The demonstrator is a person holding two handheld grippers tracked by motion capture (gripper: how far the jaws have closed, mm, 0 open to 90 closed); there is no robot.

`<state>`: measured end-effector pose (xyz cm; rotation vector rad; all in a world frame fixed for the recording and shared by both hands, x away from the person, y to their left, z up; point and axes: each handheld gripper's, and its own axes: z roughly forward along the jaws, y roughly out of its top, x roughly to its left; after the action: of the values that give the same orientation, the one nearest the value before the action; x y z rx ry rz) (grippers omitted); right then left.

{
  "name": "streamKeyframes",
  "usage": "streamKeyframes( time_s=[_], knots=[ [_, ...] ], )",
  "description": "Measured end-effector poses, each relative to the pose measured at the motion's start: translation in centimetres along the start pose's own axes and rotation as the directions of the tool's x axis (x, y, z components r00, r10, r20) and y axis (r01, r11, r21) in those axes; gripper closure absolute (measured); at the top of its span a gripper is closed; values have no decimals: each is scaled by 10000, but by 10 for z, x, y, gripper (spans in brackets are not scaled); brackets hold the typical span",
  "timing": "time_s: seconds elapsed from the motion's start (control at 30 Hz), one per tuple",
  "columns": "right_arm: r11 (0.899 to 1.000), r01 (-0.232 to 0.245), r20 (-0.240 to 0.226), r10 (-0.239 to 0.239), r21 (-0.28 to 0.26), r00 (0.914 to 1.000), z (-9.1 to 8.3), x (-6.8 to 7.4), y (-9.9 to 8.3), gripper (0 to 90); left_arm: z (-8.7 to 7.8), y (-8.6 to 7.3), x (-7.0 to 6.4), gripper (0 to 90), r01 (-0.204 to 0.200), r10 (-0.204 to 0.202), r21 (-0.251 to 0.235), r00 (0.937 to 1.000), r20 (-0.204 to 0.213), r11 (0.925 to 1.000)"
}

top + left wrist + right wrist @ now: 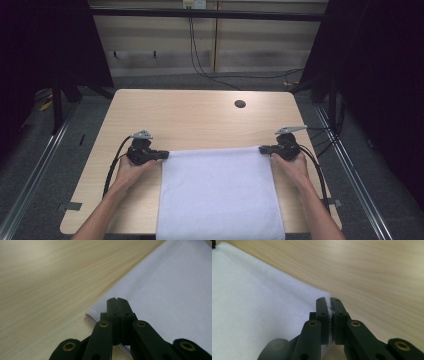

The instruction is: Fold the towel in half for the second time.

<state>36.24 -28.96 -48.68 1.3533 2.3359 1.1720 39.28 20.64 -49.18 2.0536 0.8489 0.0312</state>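
The cloth (220,192) at lower centre is plain white, unpatterned. My table (195,117) is pale wood with fine grain streaks and one dark round hole (240,104) at upper right. My jaws are black with brass-coloured rivets.

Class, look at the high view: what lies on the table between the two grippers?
The white towel's far edge spans from left gripper to right gripper, seen in the high view.
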Motion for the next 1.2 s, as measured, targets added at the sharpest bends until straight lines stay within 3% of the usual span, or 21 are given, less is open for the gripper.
streamKeyframes(
  time_s=[0.1,0.2,0.3,0.57,0.63,1.0,1.07,1.2],
  knots=[
    [9994,95,-19,-95,-319,10000,-8,2,6,862,-8,8,1,898,-89,89,-313,10000,-18,9995],
    [9987,95,67,-91,-498,9999,-11,4,10,862,-11,17,1,899,107,-98,-823,9999,112,9966],
    [9958,-79,32,82,-914,10000,-20,2,17,862,-12,27,-1,899,-176,172,-708,9998,-59,9973],
    [9850,32,232,8,-1727,9997,-42,-2,44,862,-28,67,-4,900,-570,545,-1172,9982,-250,9915],
    [9861,99,314,-48,-1661,9995,-45,-3,51,862,-31,75,-4,900,-650,619,-1283,9977,-277,9896],
    [9725,-53,398,150,-2330,9991,-59,-20,89,864,-37,109,5,900,-391,332,-1965,9989,-334,9797],
    [9708,-29,482,149,-2400,9987,-62,-22,94,864,-36,114,4,900,-392,328,-2144,9989,-334,9760],
    [9676,-116,554,265,-2523,9981,-64,-26,96,865,-31,117,3,900,-377,293,-2115,9987,-428,9766]
  ],
)
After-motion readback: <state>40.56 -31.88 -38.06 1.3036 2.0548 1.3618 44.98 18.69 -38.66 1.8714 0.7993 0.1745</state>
